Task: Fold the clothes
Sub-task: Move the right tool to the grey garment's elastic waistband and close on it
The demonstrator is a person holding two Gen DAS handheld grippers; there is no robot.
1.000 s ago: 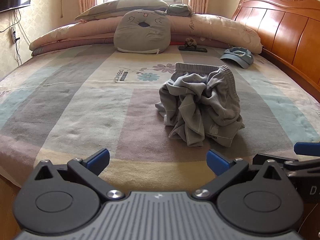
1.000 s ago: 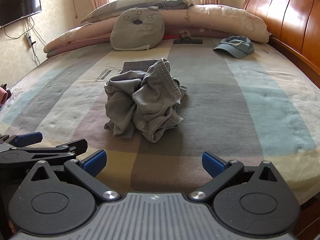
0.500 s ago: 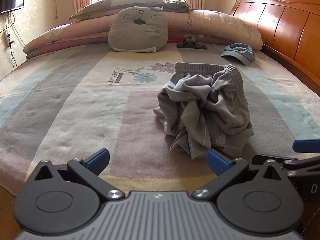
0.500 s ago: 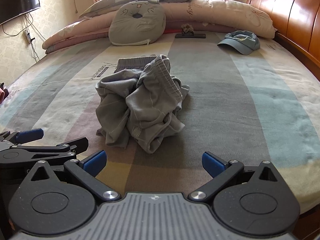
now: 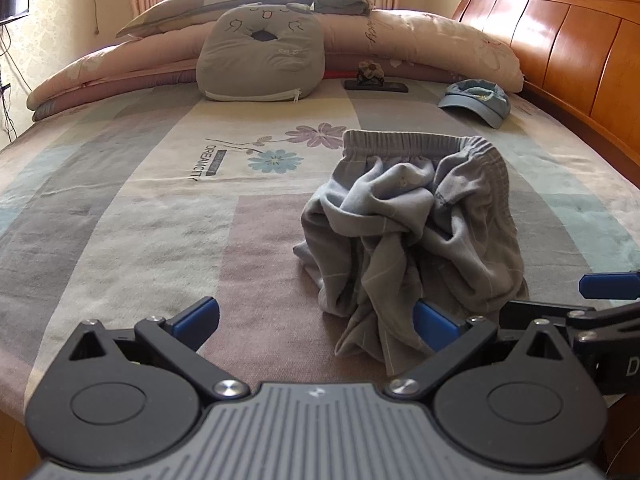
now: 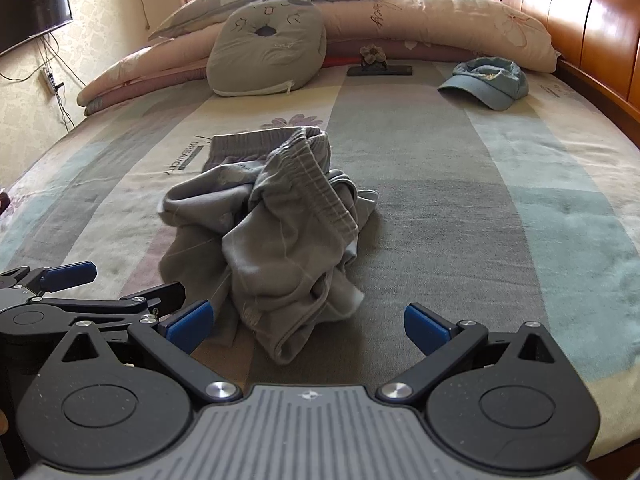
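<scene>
Grey shorts lie crumpled in a heap on the bed, my landmark for everything here. They sit toward the bed's near edge, with the elastic waistband at the far side of the heap and twisted folds spilling toward me. In the right wrist view the same shorts rise as a lump with the waistband curling over the top.

My left hand-held gripper hovers at the bed's near edge with its blue-tipped fingers spread wide; nothing is between them, and the nearest fold of the shorts hangs just in front of its right finger. My right hand-held gripper is likewise spread apart and empty, with the lowest fold of the shorts lying just ahead of the gap. Each gripper shows at the edge of the other's view, so they are side by side, close together.

Farther up the bed, beyond the shorts, a blue cap rests near the wooden headboard. A grey cushion with a face on it leans against the rolled pink bedding along the bed's far side, and a dark flat object carrying a small ornament lies between the cushion and the cap. A television hangs on the wall left of the bed.
</scene>
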